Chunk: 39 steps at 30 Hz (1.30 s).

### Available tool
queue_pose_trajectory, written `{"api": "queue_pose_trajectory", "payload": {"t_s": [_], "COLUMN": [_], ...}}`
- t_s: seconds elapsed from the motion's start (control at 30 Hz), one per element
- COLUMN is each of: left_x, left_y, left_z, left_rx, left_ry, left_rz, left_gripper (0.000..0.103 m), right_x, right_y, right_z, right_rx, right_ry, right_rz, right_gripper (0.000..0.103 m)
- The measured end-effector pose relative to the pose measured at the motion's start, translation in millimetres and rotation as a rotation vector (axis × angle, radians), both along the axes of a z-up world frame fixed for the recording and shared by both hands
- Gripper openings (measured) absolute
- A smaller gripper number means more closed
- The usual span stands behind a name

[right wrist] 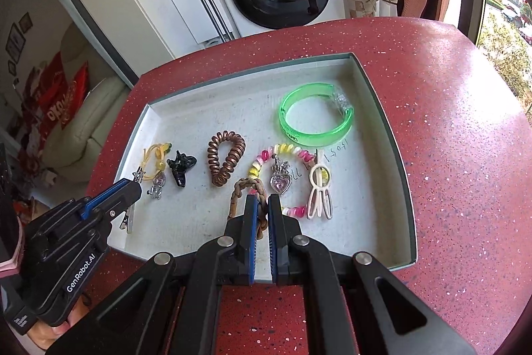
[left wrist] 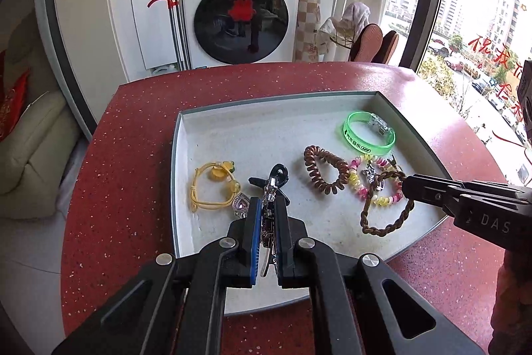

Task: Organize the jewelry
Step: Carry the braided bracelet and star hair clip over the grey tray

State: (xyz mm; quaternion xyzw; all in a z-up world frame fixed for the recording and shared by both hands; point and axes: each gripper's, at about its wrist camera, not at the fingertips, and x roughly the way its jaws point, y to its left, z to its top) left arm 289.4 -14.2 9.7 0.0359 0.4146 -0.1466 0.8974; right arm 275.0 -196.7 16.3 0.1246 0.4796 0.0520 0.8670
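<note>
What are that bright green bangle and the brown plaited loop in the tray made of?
The green bangle looks like translucent glossy plastic: light glows through its rim, and printed lettering shows on its side. The brown plaited loop, pinched in the right gripper, looks like braided cord or leather, matte and limp; which of the two cannot be told.

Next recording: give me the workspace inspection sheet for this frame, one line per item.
Surface: red speckled countertop carrying a shallow grey tray.
Job's things: in the tray, green bangle, brown spiral hair tie, pink-yellow bead bracelet, heart pendant, white clip, black claw clip, yellow cord tie.
Clutter: nothing seen.
Grippers: left gripper shut on a metal hair clip; right gripper shut on a braided brown bracelet.
Cables: nothing seen.
Surroundings: washing machine, window, mop.
</note>
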Motion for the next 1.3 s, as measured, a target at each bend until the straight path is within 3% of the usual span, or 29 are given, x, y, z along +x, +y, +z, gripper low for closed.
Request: {"api": "queue_pose_trajectory", "payload": {"t_s": [0.5,0.7,1.17,1.3], "left_x": [27,27,18,21], "left_y": [-20,-26,-31,-31], "left_z": [-28,-31,-31,-33], "left_rx": [0.038,0.076,0.099,0.092], "left_ry": [0.052,0.030,0.016,0.045], "left_rz": [0.014,0.016,0.002,0.004], "left_gripper": [0.025,0.025,0.025,0.025], "right_x": [22,18,11,11], "right_y": [-24,-21,-14,-15], "right_z": [-14,-14,-14,-13], "right_rx": [-0.093,-0.121,-0.124,-0.115], "right_ry": [-0.002,-0.012,-0.008,-0.002], "right_rz": [-0.077,-0.070,-0.042,-0.041], "right_gripper": [0.007,0.007,0.007,0.007]}}
